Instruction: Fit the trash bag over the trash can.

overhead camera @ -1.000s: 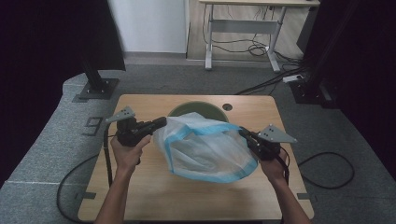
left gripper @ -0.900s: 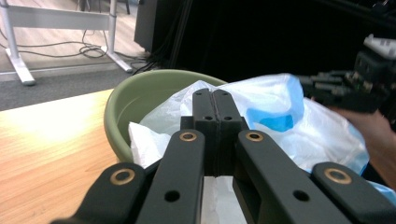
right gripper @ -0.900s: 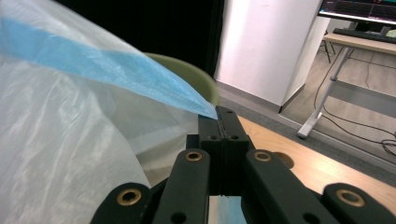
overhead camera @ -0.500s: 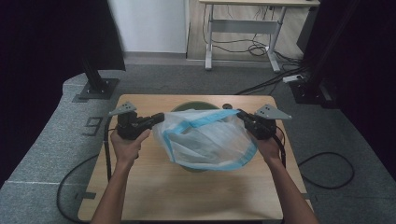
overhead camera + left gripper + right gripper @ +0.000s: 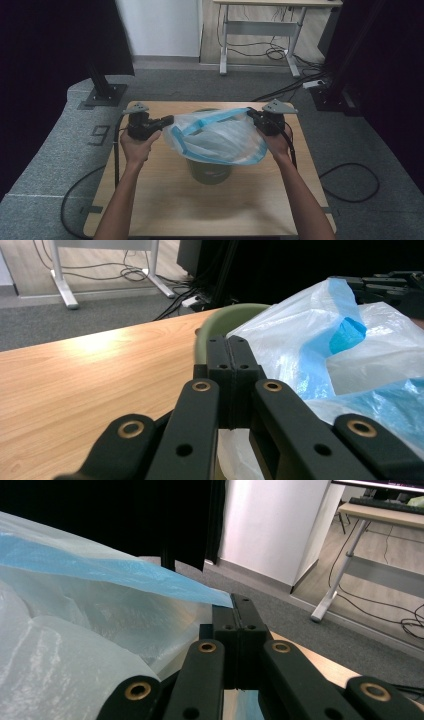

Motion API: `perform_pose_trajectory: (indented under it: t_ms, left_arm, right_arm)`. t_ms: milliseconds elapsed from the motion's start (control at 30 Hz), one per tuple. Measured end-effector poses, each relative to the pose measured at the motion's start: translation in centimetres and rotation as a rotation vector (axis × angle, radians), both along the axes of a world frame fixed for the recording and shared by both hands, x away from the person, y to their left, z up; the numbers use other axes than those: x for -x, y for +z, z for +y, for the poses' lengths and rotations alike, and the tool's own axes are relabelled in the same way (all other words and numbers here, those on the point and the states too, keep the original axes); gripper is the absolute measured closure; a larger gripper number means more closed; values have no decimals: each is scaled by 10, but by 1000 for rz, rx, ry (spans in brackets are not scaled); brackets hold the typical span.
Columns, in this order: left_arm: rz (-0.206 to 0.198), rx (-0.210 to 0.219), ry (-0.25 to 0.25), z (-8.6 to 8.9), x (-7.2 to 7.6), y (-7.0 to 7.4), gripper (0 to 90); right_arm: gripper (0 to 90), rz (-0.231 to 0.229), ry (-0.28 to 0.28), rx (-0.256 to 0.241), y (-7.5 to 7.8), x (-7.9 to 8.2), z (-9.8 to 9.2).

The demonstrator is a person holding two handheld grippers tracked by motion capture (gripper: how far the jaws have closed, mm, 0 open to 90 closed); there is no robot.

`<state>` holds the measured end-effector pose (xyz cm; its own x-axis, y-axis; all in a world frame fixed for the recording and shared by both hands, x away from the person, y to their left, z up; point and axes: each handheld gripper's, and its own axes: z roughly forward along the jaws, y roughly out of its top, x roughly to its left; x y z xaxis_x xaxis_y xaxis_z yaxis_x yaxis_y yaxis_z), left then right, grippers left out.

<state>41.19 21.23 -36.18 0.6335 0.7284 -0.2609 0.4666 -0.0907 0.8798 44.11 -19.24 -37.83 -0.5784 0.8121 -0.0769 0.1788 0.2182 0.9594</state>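
- Wooden table (image 5: pixel 150 200) is used as the base, with a green bin (image 5: pixel 209 171) stood between the two grippers, below their level.
- Translucent bin liner (image 5: pixel 220 140) with blue edging is stretched wide between the grippers, spread over the bin's mouth, apparently so its opening can be drawn down around the rim.
- Left gripper (image 5: pixel 167 120) is clamped on the liner's edge, jaws pressed together.
- Right gripper (image 5: pixel 251 114) is likewise closed on the opposite blue hem, so tension is held.

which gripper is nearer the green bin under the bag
Right, narrowly. The right gripper grips the plastic bag just past the green bin's far-right side; the left gripper grips its left edge, farther out.
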Motion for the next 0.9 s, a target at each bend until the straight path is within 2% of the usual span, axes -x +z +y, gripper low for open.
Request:
perform_pose_trajectory:
  t_ms: [67, 200, 367, 500, 633, 767, 900]
  left_arm:
    - [16, 5, 11, 2, -8, -3, 900]
    - [49, -16, 36, 5, -22, -12, 900]
    - [86, -39, 53, 8, -31, -23, 900]
    - [114, -57, 59, 8, -33, -33, 900]
    - [132, -86, 75, 4, -33, -42, 900]
    - [156, -84, 68, 4, -33, -48, 900]
    - [171, -85, 52, 0, -32, -52, 900]
  right_arm:
    - [885, 8, -1, 11, -1, -7, 3]
    - [885, 32, 4, 19, -5, -21, 8]
    - [884, 80, 5, 27, -14, -35, 16]
    - [884, 127, 12, 17, -24, -44, 17]
    - [886, 144, 5, 39, -34, -47, 21]
    - [887, 182, 19, 43, -44, -49, 26]
    - [887, 251, 41, 1, -49, -51, 24]
